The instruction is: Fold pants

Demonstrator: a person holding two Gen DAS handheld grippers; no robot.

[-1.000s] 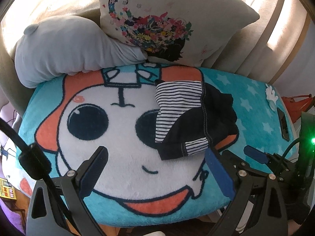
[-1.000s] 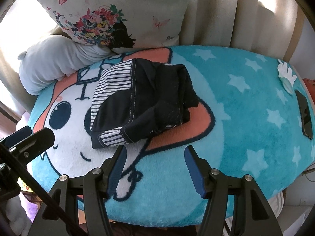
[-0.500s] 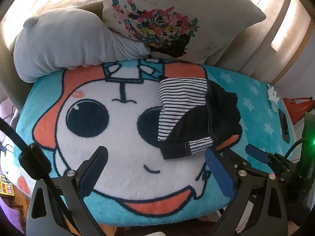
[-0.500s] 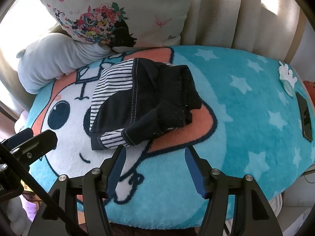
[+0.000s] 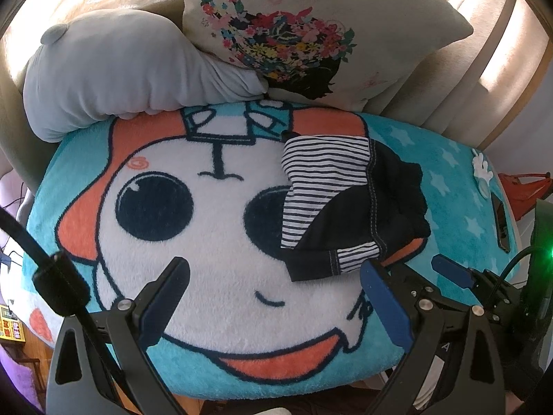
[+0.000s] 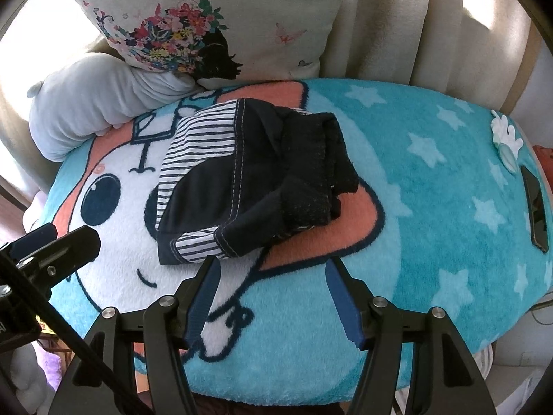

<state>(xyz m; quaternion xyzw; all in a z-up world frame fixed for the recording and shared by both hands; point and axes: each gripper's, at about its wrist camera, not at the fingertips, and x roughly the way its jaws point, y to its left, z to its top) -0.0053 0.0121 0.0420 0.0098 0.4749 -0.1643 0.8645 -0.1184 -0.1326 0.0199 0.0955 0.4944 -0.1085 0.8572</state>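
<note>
The small dark navy pants with striped white lining lie folded in a bundle on the plush cartoon-face cushion. In the right wrist view the pants sit just beyond the fingers. My left gripper is open and empty, near the cushion's front, with its right finger close to the pants' near corner. My right gripper is open and empty, just in front of the pants' near edge. The left gripper's tip also shows at the left of the right wrist view.
A grey plush pillow and a floral cushion lean at the back against beige curtains. A dark phone and a white clip lie at the cushion's right edge. The cushion's front edge drops off near the grippers.
Both grippers have moved slightly forward, toward the pants. The pants lie unchanged. Both stay open.
</note>
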